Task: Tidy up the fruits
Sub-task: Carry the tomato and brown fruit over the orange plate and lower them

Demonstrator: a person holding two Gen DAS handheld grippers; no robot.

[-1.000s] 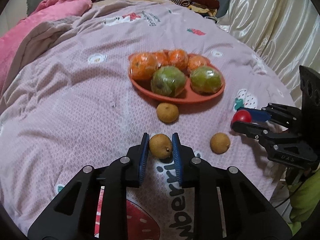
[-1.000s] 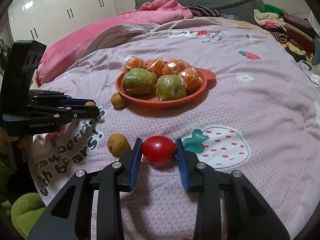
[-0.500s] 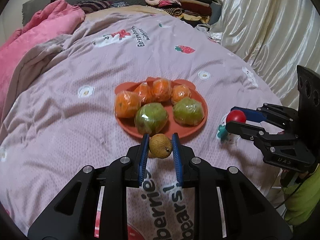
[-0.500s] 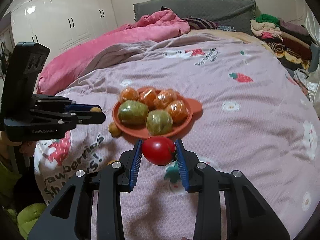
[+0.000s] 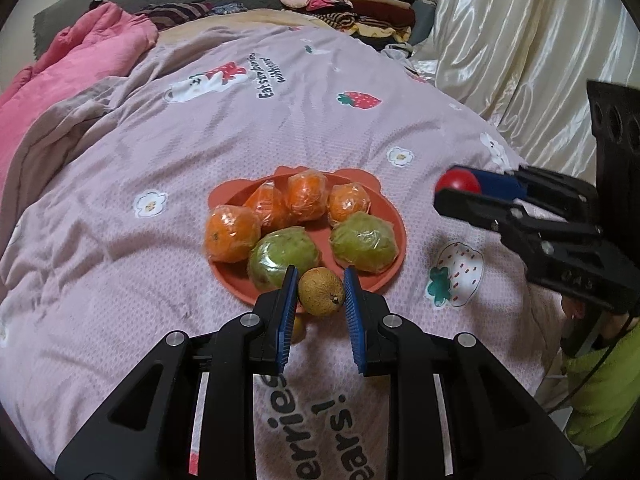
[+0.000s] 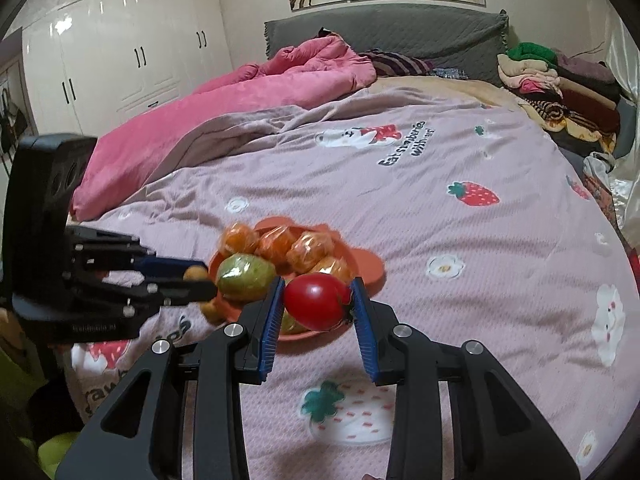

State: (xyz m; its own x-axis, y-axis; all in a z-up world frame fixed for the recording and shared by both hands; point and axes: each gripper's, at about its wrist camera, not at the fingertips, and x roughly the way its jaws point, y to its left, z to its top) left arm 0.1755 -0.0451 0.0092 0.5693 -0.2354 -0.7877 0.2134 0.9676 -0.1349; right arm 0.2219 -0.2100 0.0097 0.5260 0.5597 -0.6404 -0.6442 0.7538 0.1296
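Left tongs grip a brown fruit, right tongs a tomato, above the plate.

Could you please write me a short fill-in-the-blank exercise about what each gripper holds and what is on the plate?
1. The left gripper is shut on a small ____ fruit.
2. The right gripper is shut on a ____ tomato.
3. The plate holds four wrapped oranges and ____ wrapped green fruits.

Missing words: brown; red; two
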